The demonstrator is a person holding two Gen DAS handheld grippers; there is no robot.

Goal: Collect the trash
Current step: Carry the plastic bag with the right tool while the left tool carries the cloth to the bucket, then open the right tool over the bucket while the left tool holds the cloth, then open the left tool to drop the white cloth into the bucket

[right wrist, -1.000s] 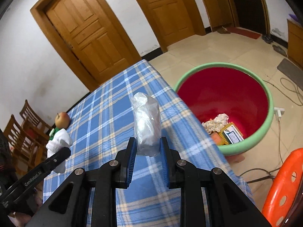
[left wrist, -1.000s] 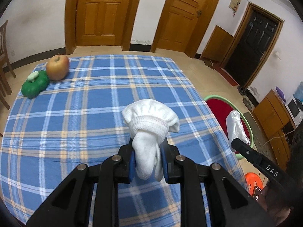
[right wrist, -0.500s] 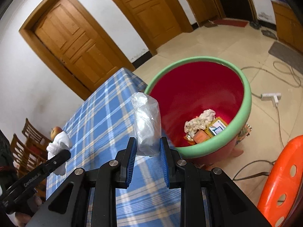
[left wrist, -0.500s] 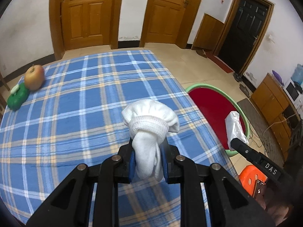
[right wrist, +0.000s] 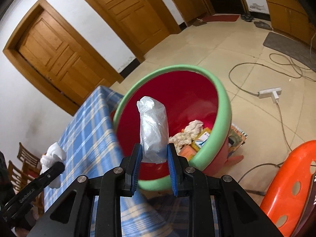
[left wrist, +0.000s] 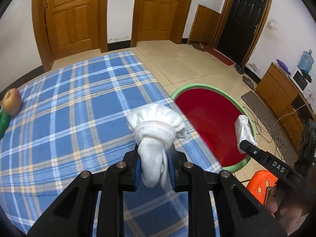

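My left gripper (left wrist: 154, 158) is shut on a rolled white sock (left wrist: 156, 126), held above the right edge of the blue plaid table (left wrist: 79, 108). My right gripper (right wrist: 154, 154) has a crumpled clear plastic bag (right wrist: 153, 128) standing up between its blue pads, over the near rim of the red bin with a green rim (right wrist: 223, 106). Its jaws are opening, and the pads still touch the bag. Paper and box trash (right wrist: 189, 132) lies in the bin's bottom. In the left wrist view the right gripper (left wrist: 244, 143) and bag (left wrist: 244, 128) sit over the bin (left wrist: 197, 86).
An apple (left wrist: 12, 101) and a green toy (left wrist: 3, 122) lie at the table's far left. An orange stool (right wrist: 286, 187) stands right of the bin, with a power strip (right wrist: 270, 92) and cables on the floor. Wooden chairs (right wrist: 23, 158) stand behind the table.
Both grippers have moved right, from over the table toward the bin. The bag now hangs over the bin's opening, and the right jaws stand a little wider. The sock is still gripped.
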